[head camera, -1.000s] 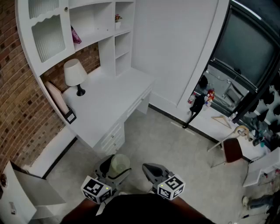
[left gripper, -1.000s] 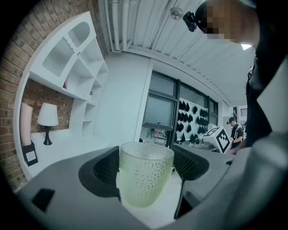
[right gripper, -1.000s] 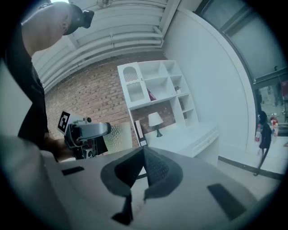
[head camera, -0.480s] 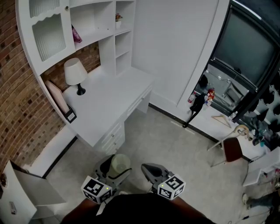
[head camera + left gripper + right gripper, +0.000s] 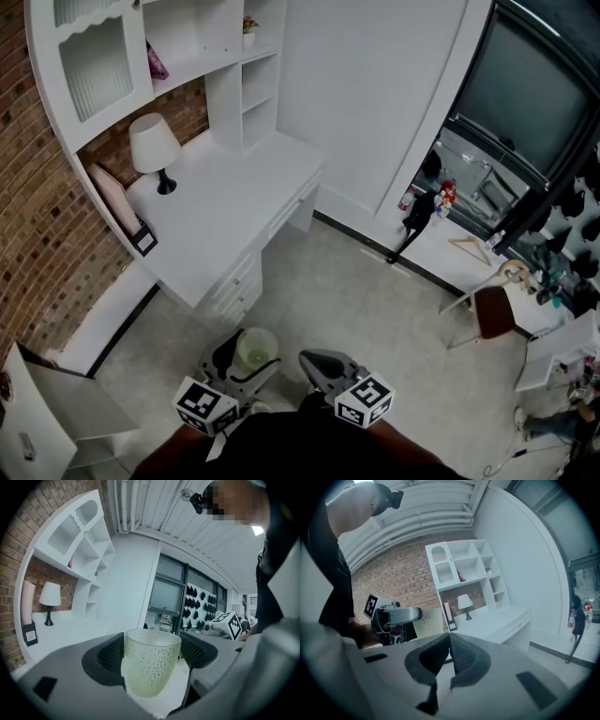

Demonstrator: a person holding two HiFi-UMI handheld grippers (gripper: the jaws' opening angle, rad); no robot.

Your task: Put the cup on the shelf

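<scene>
Head view: cup point(image 5: 257, 348) inside left tool point(image 5: 244, 359)

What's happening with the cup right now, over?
Left gripper shut on cup, upright. Right gripper shut, empty. Cup not yet on shelf. No obstacle seen on floor before desk.

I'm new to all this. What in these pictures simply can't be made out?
- Base of the cup: left gripper view, hidden behind the left gripper's own grey body.
- Pink item on the shelf: head view, too small to identify, partly behind the cabinet door.
- Top of the shelf: cut off by the head view's upper edge.
- Small objects by the window: head view, too small to name.
</scene>
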